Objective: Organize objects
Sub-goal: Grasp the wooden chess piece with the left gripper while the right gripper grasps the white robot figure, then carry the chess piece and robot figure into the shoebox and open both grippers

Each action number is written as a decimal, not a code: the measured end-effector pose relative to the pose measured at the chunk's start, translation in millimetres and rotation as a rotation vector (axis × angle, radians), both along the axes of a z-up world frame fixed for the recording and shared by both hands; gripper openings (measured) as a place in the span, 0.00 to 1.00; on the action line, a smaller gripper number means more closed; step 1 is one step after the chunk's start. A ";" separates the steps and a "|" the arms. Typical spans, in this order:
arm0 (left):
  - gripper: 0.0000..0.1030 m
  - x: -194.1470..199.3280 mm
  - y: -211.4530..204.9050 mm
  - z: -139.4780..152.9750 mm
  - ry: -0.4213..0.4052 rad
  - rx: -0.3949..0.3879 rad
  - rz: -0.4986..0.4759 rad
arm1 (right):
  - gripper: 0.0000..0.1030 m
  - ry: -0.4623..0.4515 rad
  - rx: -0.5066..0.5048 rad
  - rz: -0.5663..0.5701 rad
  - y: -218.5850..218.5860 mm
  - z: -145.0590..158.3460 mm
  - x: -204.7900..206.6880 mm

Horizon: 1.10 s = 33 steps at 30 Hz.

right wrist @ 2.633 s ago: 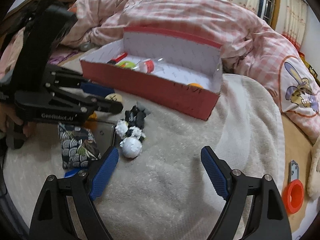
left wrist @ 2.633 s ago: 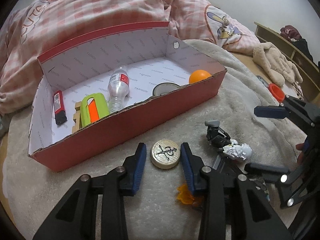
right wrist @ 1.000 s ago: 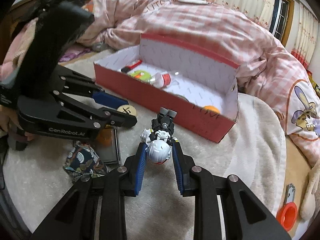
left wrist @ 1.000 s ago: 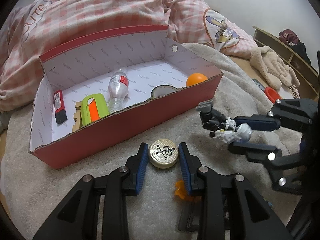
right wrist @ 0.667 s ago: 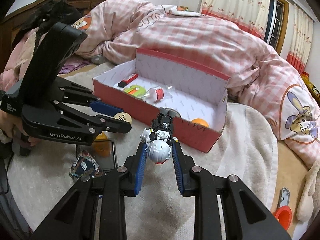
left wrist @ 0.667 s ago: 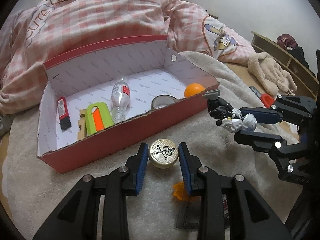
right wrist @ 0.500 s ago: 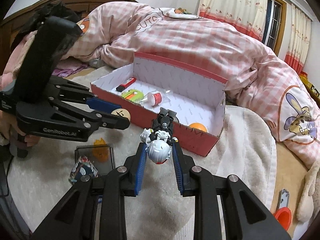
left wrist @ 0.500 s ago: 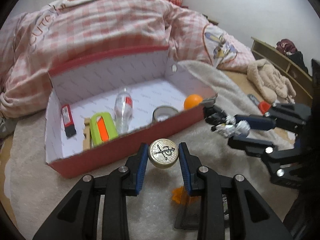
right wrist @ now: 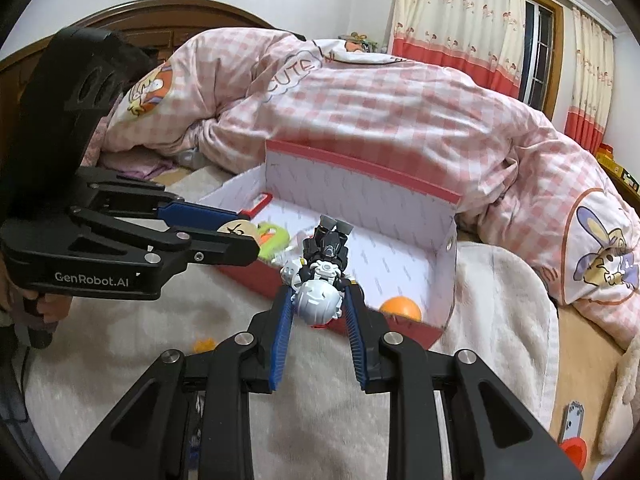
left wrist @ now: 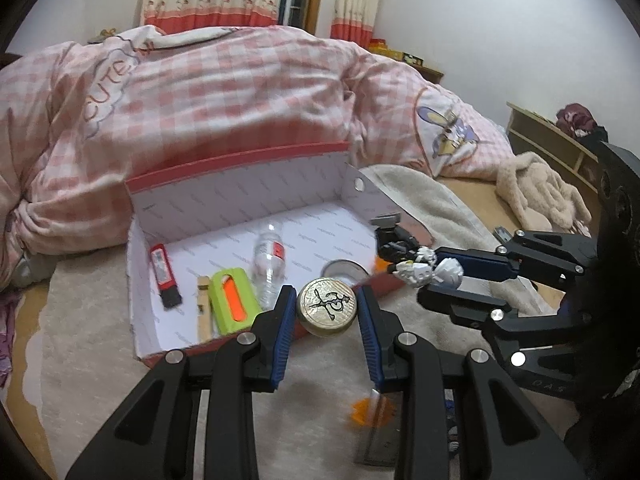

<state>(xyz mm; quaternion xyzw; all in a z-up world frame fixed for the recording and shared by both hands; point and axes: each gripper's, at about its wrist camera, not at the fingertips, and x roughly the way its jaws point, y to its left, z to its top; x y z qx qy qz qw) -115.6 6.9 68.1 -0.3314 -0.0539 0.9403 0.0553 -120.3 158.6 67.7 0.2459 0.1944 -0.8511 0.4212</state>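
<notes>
My left gripper [left wrist: 326,306] is shut on a round wooden chess piece [left wrist: 327,305] with a black character, held in the air over the near wall of the red cardboard box [left wrist: 236,196]. My right gripper [right wrist: 318,300] is shut on a black and white toy robot [right wrist: 320,280], also lifted, near the box's right end; the toy robot [left wrist: 416,262] shows in the left wrist view too. Inside the box lie a red lighter [left wrist: 162,270], a green and orange case [left wrist: 232,300], a clear bottle [left wrist: 270,258], a tape roll [left wrist: 344,270] and an orange ball [right wrist: 400,308].
The box stands on a beige fleece blanket [right wrist: 500,340] on a bed, with a pink checked quilt [left wrist: 224,96] piled behind it. A small orange piece [left wrist: 366,412] and a dark flat item [left wrist: 380,444] lie on the blanket below my left gripper. A plush toy [left wrist: 540,200] lies at the right.
Both grippers have risen with their objects and now hang over the box's near wall. The view tilted up, showing more quilt and curtains.
</notes>
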 end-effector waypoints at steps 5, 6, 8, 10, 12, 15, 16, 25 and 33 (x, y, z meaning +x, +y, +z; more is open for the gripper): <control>0.30 -2.8 -28.6 4.4 0.040 0.048 0.092 | 0.27 -0.006 -0.028 -0.018 -4.4 2.7 -9.5; 0.30 -4.2 -33.1 4.6 0.038 0.056 0.100 | 0.27 -0.008 -0.034 -0.021 -5.4 3.1 -11.1; 0.30 -6.8 -44.4 3.6 0.036 0.085 0.119 | 0.27 -0.013 -0.045 -0.030 -6.4 2.8 -14.1; 0.30 -8.2 -52.6 1.4 0.039 0.096 0.138 | 0.26 -0.028 -0.057 -0.035 -7.9 1.7 -18.1; 0.30 -9.2 -56.7 -1.3 0.036 0.090 0.152 | 0.27 -0.037 -0.063 -0.039 -9.1 0.7 -20.5; 0.30 -11.0 -61.0 -5.7 0.030 0.091 0.159 | 0.27 -0.040 -0.062 -0.042 -11.4 -0.6 -22.6; 0.30 -11.1 -61.7 -7.0 0.029 0.088 0.161 | 0.27 -0.041 -0.062 -0.042 -11.8 -0.7 -22.7; 0.30 -26.7 -69.4 -17.4 0.012 0.074 0.176 | 0.27 -0.067 -0.046 -0.054 -17.7 -5.5 -38.1; 0.30 -45.1 -80.9 -35.4 -0.031 0.071 0.206 | 0.27 -0.148 -0.035 -0.074 -25.5 -14.5 -70.5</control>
